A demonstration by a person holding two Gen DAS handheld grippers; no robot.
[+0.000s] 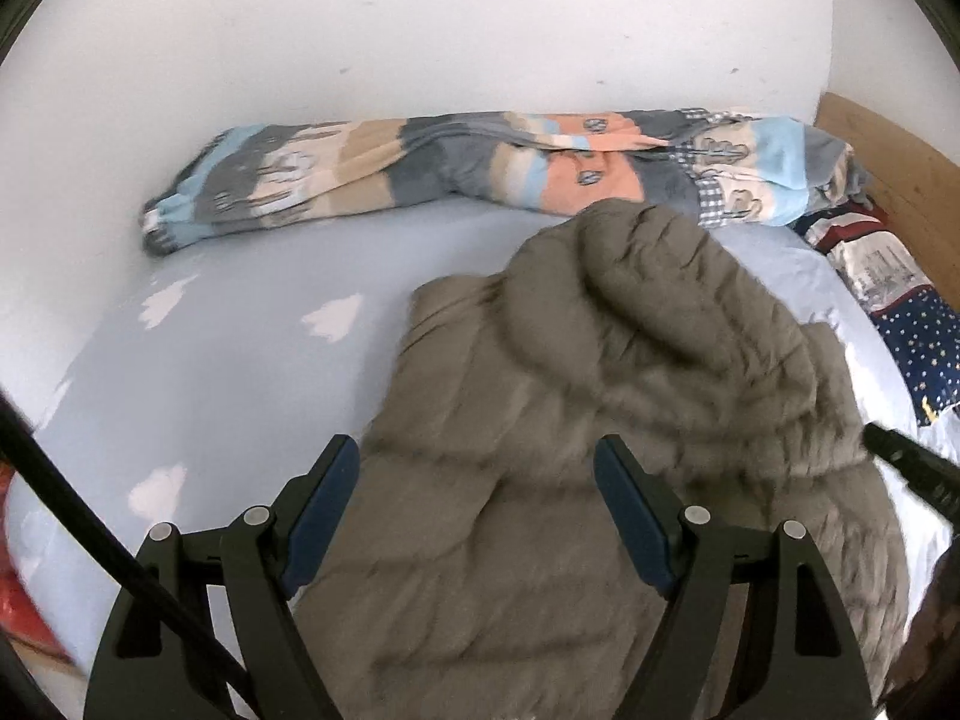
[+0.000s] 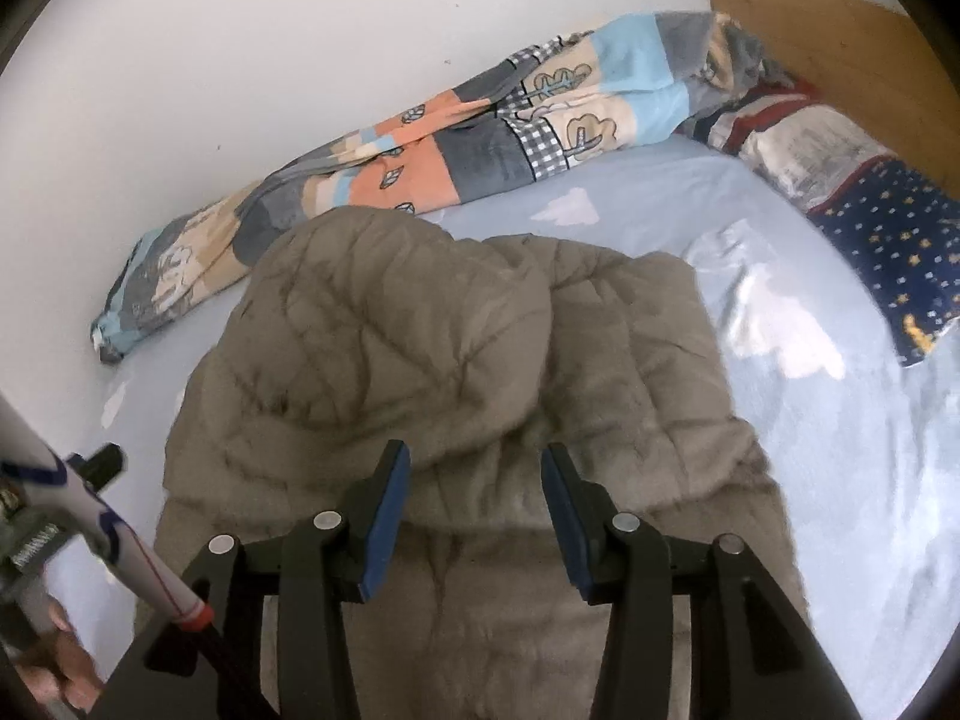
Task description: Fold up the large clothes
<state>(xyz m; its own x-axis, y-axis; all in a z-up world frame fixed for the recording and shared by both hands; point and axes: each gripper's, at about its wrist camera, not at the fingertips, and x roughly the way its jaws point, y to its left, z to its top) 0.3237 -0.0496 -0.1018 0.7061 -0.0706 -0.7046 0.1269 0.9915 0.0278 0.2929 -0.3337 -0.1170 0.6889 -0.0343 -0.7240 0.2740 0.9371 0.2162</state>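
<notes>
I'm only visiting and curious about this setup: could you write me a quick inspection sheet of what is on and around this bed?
Surface: bed with a pale blue sheet printed with white shapes.
Job's things: grey-brown quilted puffer jacket lying on the sheet, partly folded over itself.
Clutter: patchwork blanket bunched along the wall; star-patterned navy pillow at the headboard end.
Grippers: left gripper open above the jacket, nothing between its blue pads; right gripper open, also empty.
Cables: black cable crossing the left wrist view's lower left corner.
Surroundings: white wall, wooden headboard, something red beside the bed, too blurred to name.
</notes>
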